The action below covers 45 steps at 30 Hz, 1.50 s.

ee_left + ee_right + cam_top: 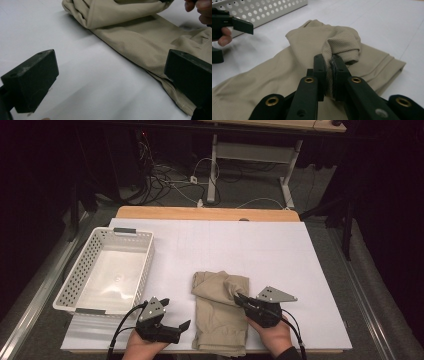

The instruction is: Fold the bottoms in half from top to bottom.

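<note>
A folded tan garment [220, 312] lies on the white table sheet near the front edge, its far end lifted into a fold. My right gripper [239, 297] is shut on a bunched edge of that garment [342, 47]; the cloth is pinched between the two black jaws in the right gripper view. My left gripper [186, 325] rests on the sheet just left of the garment, open, with bare sheet between its fingers [32, 80] and the garment's long edge [140, 47] beside the right jaw. In the right gripper view the left gripper [227, 30] appears at the far left.
A white perforated basket [107, 270] stands at the left of the table with nothing inside. The white sheet [240, 245] covers the wooden table. Beyond the far edge are a desk frame and loose cables on the floor.
</note>
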Each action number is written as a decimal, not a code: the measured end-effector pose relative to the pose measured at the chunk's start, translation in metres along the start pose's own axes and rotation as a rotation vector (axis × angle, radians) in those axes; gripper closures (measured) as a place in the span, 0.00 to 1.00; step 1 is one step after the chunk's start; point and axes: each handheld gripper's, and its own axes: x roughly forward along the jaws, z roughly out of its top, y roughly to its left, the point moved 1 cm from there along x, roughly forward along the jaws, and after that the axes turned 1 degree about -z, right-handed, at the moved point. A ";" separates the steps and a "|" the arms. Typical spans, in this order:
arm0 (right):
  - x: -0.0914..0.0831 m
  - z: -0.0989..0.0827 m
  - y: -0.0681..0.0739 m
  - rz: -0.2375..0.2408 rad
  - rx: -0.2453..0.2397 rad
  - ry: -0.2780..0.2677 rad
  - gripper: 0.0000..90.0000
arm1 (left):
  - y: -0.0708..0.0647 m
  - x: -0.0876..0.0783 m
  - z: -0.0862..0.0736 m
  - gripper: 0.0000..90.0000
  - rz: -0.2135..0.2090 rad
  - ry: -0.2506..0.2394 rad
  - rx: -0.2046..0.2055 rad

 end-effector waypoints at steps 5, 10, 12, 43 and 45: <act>-0.007 -0.008 -0.001 0.010 0.017 0.014 0.95 | 0.000 0.000 0.000 0.00 0.000 0.001 -0.004; -0.004 -0.017 0.005 0.002 -0.004 0.083 0.94 | 0.002 0.000 0.001 0.00 0.002 0.005 -0.023; 0.000 -0.019 0.005 -0.006 -0.005 0.113 0.94 | 0.003 0.001 0.001 0.00 0.001 0.013 -0.035; -0.002 -0.019 0.004 -0.021 -0.005 0.097 0.92 | -0.009 0.122 0.102 0.62 0.028 0.265 -0.018; -0.002 -0.020 0.004 -0.021 -0.004 0.096 0.92 | -0.010 0.127 0.100 0.66 0.022 0.285 -0.001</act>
